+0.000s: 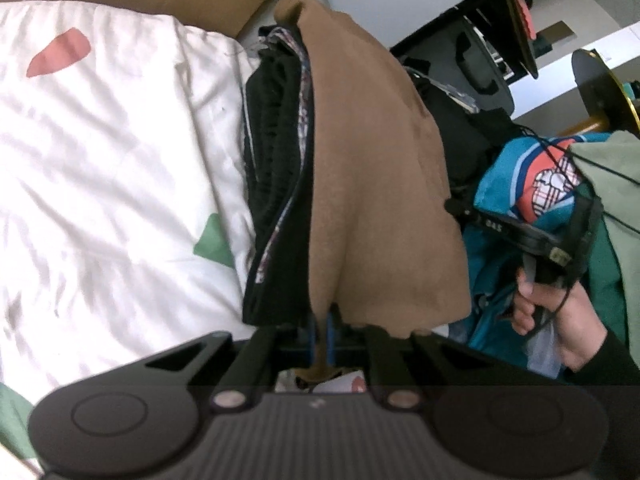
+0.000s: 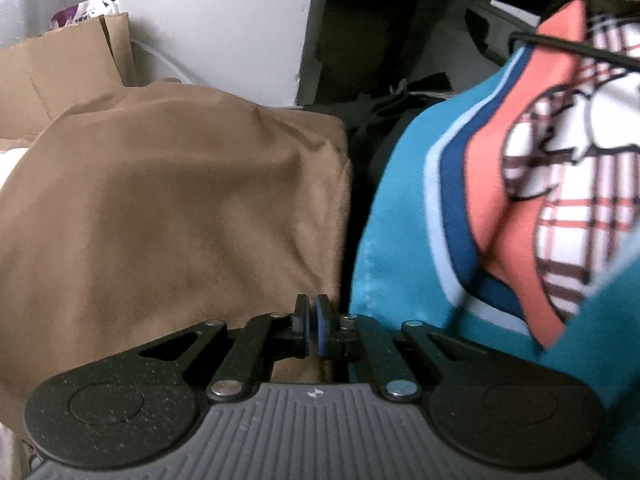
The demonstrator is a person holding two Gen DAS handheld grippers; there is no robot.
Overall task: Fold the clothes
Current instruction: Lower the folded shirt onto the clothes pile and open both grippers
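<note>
Pinching the brown cloth [image 1: 372,184] edge, left tongs [image 1: 323,330] risk slippage under tension — right tongs [image 2: 311,326] nearly closed, holding nothing.

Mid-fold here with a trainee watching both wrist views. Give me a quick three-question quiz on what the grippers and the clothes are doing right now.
1. True or false: the left gripper is shut on the brown garment.
2. What lies directly right of the brown garment in the right wrist view? A) teal printed garment B) white sheet C) cardboard
3. Is any cloth between the right gripper pads?

Key: 1 true. 2 A. 3 None that shows; the pads stand nearly together.
</note>
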